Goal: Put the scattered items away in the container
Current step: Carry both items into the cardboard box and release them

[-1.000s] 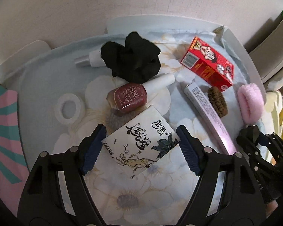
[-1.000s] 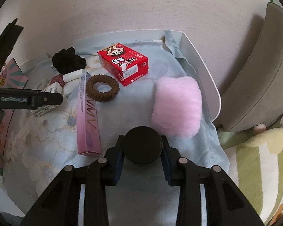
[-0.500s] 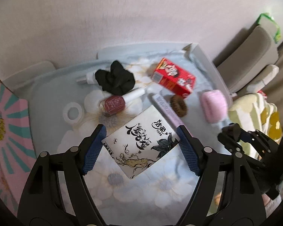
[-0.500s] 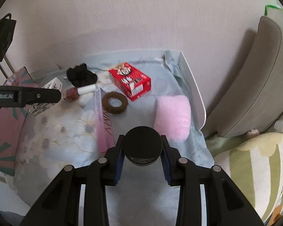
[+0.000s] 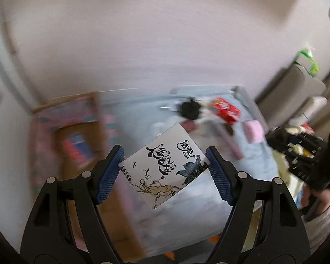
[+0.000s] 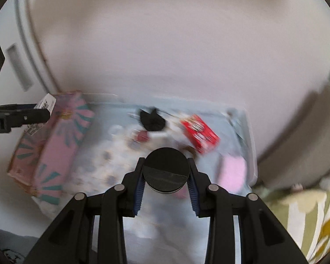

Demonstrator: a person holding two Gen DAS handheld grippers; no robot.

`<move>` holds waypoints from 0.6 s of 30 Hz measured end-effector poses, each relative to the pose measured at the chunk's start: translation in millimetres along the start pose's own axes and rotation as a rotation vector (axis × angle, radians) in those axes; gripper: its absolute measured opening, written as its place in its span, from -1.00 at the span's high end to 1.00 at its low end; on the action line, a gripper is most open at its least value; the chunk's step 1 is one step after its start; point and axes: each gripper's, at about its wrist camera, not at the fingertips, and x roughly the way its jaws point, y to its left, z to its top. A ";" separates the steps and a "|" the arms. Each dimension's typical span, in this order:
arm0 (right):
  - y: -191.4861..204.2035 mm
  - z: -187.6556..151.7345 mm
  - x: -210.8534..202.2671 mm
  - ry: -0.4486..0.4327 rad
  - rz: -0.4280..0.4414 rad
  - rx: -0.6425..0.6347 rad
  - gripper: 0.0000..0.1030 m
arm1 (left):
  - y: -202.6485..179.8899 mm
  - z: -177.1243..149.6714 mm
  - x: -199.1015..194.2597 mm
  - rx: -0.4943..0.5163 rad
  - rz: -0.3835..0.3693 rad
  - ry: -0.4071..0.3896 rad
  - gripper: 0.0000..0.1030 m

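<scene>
My left gripper (image 5: 165,171) is shut on a white tissue pack (image 5: 165,165) with black calligraphy and holds it in the air, high over the table. It shows at the far left of the right wrist view (image 6: 41,107), above the pink patterned box (image 6: 55,154). The box lies open at the left in the left wrist view (image 5: 77,136). My right gripper (image 6: 166,173) is shut on a round black compact (image 6: 166,171). A red carton (image 6: 199,134), a black scrunchie (image 6: 150,118), a dark red bottle (image 6: 140,136) and a pink puff (image 6: 233,171) lie on the floral cloth (image 6: 107,167).
The white table rim (image 6: 250,145) runs along the right side. A grey chair (image 6: 308,136) stands to the right, with a yellow-green cushion (image 6: 308,215) in front of it. A pale wall is behind. Both views are blurred by motion.
Both grippers have risen and pulled back from the table. The left one has carried the tissue pack leftward, so the pink box has come into view. Neither grip has changed.
</scene>
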 end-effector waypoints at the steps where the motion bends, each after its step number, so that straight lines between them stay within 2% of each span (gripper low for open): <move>1: 10.7 7.0 -1.2 -0.007 0.022 -0.024 0.37 | 13.1 -5.6 -8.8 -0.016 0.028 -0.009 -0.45; 5: 65.3 35.6 2.0 -0.037 0.129 -0.142 0.37 | 59.6 -33.3 -34.1 -0.085 0.125 -0.019 -0.45; 9: 127.3 54.4 13.8 -0.039 0.245 -0.272 0.37 | 97.4 -64.9 -44.1 -0.167 0.169 -0.004 -0.45; 12: 174.6 63.2 28.4 -0.021 0.326 -0.360 0.37 | 116.5 -84.4 -48.6 -0.207 0.170 0.006 -0.45; 18: 252.9 73.2 72.4 0.070 0.463 -0.468 0.37 | 130.9 -111.8 -33.0 -0.247 0.115 0.068 -0.45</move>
